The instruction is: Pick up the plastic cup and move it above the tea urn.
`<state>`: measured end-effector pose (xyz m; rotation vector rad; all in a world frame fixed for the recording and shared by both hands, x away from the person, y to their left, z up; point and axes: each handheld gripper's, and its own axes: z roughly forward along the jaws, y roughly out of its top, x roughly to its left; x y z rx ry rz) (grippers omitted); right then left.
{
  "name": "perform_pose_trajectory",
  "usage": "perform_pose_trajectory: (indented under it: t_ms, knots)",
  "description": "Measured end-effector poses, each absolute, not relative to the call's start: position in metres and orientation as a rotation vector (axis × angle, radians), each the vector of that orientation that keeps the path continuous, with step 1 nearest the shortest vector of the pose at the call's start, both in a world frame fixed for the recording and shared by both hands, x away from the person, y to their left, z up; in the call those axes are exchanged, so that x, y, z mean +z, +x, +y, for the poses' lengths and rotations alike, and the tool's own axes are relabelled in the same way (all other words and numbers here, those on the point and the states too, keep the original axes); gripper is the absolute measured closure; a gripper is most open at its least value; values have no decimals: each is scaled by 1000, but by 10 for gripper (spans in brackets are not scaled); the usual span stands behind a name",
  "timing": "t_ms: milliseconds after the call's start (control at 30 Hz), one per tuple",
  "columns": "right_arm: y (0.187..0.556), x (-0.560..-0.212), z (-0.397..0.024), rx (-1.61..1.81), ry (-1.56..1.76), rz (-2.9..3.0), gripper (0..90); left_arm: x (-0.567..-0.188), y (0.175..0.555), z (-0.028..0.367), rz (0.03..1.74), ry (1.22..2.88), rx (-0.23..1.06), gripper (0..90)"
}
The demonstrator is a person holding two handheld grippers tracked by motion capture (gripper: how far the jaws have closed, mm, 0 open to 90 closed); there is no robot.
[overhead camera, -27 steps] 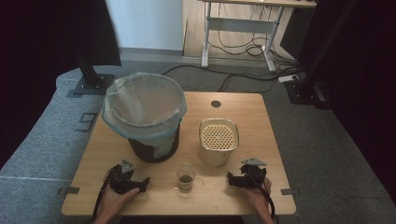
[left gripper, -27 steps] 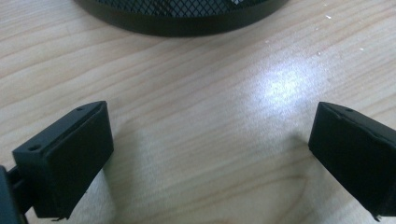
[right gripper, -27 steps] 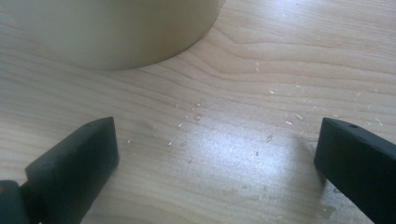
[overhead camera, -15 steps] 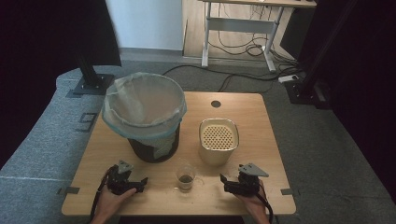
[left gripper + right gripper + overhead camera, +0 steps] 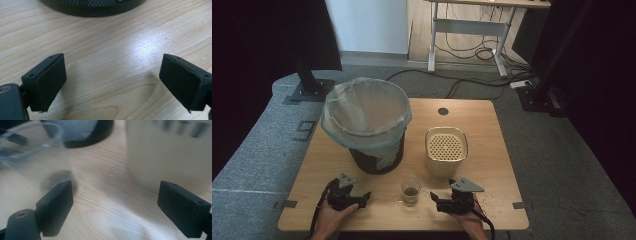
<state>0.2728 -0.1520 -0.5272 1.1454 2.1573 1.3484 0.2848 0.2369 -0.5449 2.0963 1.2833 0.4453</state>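
A small clear glass [image 5: 410, 190] with something dark at its bottom stands near the table's front edge, between my two grippers. My left gripper [image 5: 363, 197] lies to its left, jaws wide apart over bare wood [image 5: 112, 85], holding nothing. My right gripper [image 5: 435, 199] sits to the right of the glass and points toward it. Its jaws are open [image 5: 125, 210] with nothing between them. The blurred glass [image 5: 30, 150] shows off to the left of its left jaw, apart from it.
A black mesh bin [image 5: 364, 120] lined with a pale bag stands at the back left; its base [image 5: 95, 6] is just ahead of the left gripper. A cream container [image 5: 446, 150] with a perforated lid stands behind the glass to the right [image 5: 170, 152]. Crumbs dot the wooden table [image 5: 492, 125].
My right gripper has shifted left and toward the front edge, closer to the glass. The left gripper has barely moved.
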Motion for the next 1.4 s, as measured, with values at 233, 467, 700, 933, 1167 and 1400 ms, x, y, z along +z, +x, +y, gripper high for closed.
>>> perform_pose_trajectory:
  t_ms: [233,467,700,933,1167,1400]
  knots:
    - [269,-526,-129,1405,1054,2213,134,-545,285,238,1279,2094,446,70]
    - [270,-529,-109,1419,1006,2255,134,-545,285,239,1281,2089,437,77]
    - [272,-530,-90,1442,963,2283,134,-545,284,238,1279,2091,438,78]
    - [282,-532,-74,1448,927,2291,141,-545,284,238,1277,2090,440,78]
    - [288,-536,-56,1420,855,2286,305,-545,284,239,1273,2094,441,87]
    - [288,-535,-58,1404,846,2275,369,-545,284,240,1269,2097,440,92]
